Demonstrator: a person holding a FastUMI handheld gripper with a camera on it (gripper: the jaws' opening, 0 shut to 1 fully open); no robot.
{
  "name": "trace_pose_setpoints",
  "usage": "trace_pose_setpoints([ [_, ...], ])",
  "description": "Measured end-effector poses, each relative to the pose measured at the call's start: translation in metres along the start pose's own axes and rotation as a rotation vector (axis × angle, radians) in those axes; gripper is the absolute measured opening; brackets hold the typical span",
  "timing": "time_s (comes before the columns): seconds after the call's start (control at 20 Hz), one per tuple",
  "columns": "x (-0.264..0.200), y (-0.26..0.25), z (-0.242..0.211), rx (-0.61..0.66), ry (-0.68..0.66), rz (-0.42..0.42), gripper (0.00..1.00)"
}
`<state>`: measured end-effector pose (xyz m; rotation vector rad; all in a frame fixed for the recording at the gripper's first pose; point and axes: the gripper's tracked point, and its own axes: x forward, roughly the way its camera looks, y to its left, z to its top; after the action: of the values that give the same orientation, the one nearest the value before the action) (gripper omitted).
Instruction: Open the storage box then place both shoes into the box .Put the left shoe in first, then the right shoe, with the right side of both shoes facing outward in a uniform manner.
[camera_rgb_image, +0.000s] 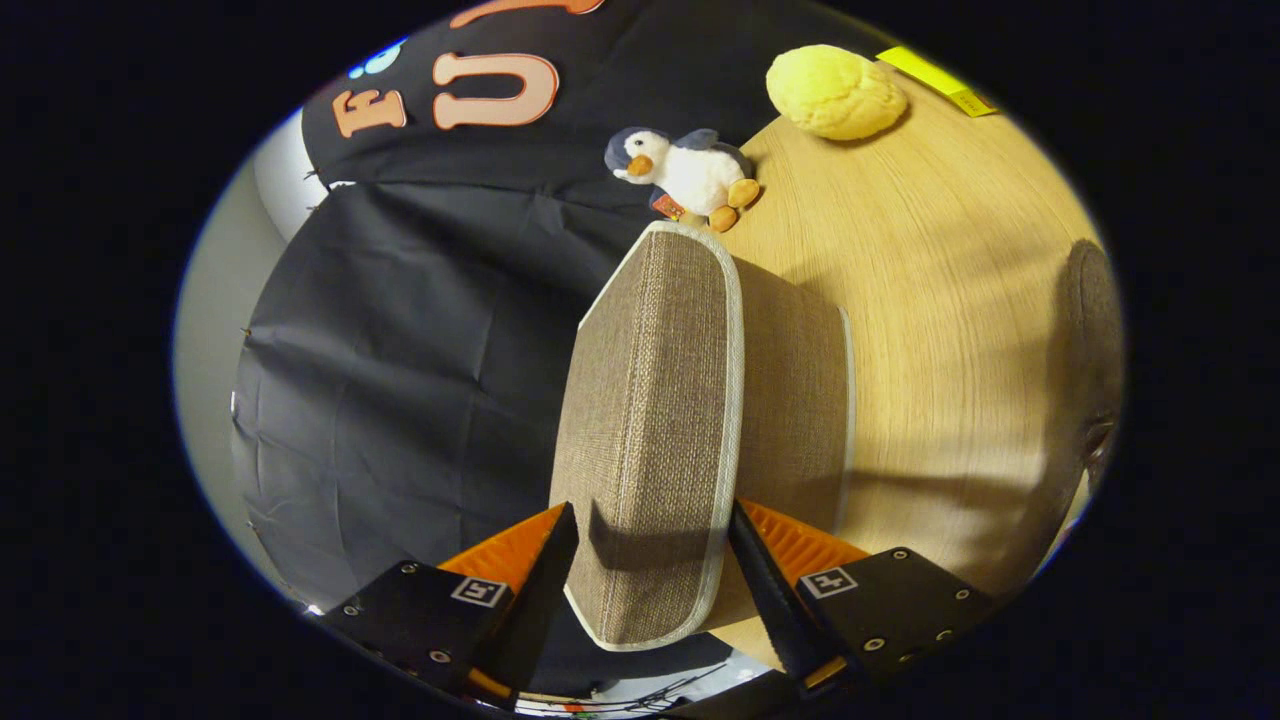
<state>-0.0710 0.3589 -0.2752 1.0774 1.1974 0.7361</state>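
Note:
The storage box's lid (655, 400), brown woven fabric with pale trim, stands on edge between my fingers and reaches ahead over the wooden table (950, 300). My gripper (655, 575) is shut on the lid's near end, one finger on its flat top face and the other on the rimmed underside. Off to the right of the fingers a grey-brown fabric shape (1092, 340) curves along the table; it is cut off, and I cannot tell whether it is the box body or a shoe.
A plush penguin (685, 172) sits at the table's edge just beyond the lid's far end. A yellow plush lump (838, 92) lies farther along the table, with a yellow strip (935, 78) beside it. The black booth cloth (400, 380) hangs to the left.

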Motion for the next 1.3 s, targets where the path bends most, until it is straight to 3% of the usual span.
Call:
trace_pose_setpoints([
  [0.15, -0.011, -0.002, 0.001, 0.018, 0.004, 0.012, 0.76],
  [0.25, -0.021, 0.010, 0.007, 0.045, -0.007, 0.065, 0.70],
  [0.35, -0.033, 0.018, 0.015, 0.054, -0.054, 0.095, 0.56],
  [0.4, -0.037, 0.022, 0.017, 0.051, -0.064, 0.106, 0.44],
  [0.5, -0.044, 0.039, 0.019, 0.065, -0.082, 0.156, 0.32],
  [0.7, -0.047, 0.066, 0.027, 0.021, -0.133, 0.184, 0.19],
  [1.1, -0.040, 0.150, 0.041, -0.043, -0.159, 0.268, 0.11],
  [1.3, -0.022, 0.180, 0.037, -0.181, -0.139, 0.225, 0.11],
])
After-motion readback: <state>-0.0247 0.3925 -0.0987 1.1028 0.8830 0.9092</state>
